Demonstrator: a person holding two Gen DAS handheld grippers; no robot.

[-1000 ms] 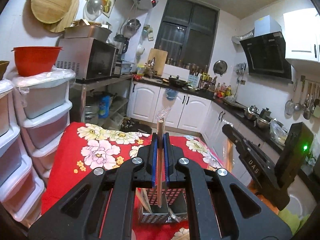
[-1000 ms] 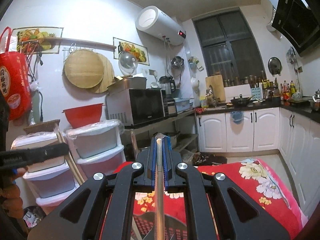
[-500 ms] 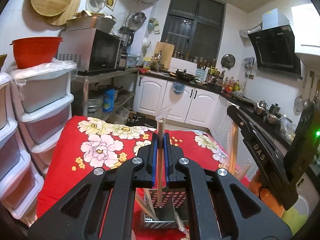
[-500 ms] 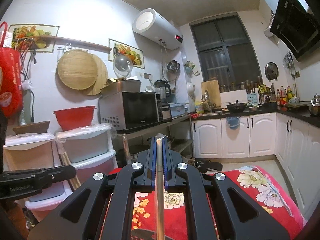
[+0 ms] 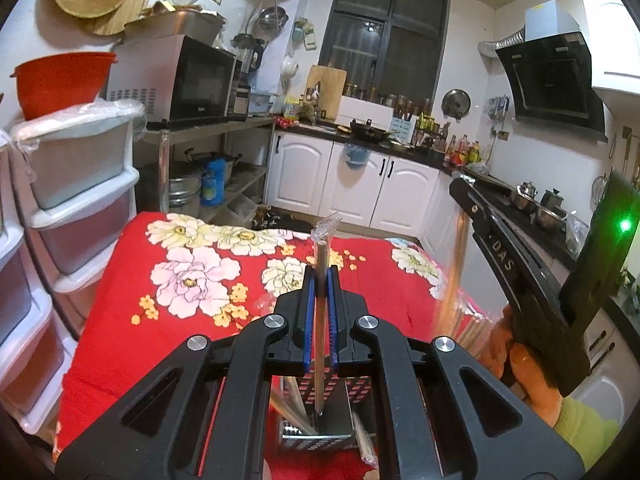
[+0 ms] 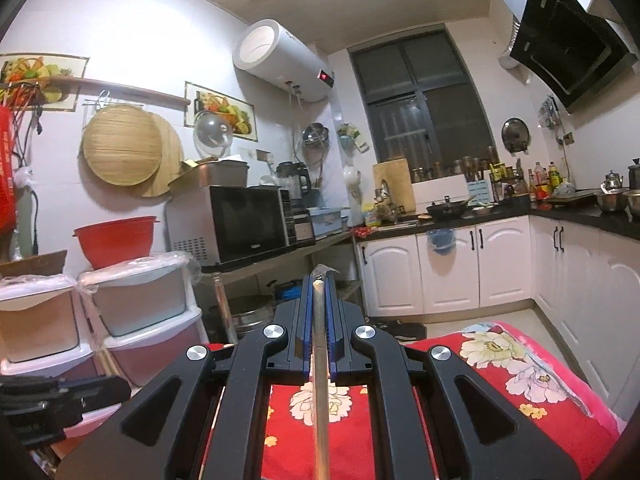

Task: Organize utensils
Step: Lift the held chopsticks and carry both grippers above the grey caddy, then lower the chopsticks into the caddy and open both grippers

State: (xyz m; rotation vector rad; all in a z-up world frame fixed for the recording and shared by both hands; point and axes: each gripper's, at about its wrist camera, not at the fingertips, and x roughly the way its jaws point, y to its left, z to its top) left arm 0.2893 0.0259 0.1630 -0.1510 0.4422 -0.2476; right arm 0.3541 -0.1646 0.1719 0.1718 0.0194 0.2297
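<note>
While the desk [image 5: 120, 320] is mostly bare | holder [image 5: 316, 420] has a few chopsticks in, more beside it | left hand-held gripper [image 5: 320, 312] clamped on chopstick [image 5: 320, 360] over holder | right hand-held gripper [image 6: 319, 320] clamped on another [image 6: 320, 380], not yet in.

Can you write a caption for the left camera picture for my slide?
Left hand-held gripper clamps a wrapped chopstick upright above the perforated metal holder on the red floral tablecloth.
</note>
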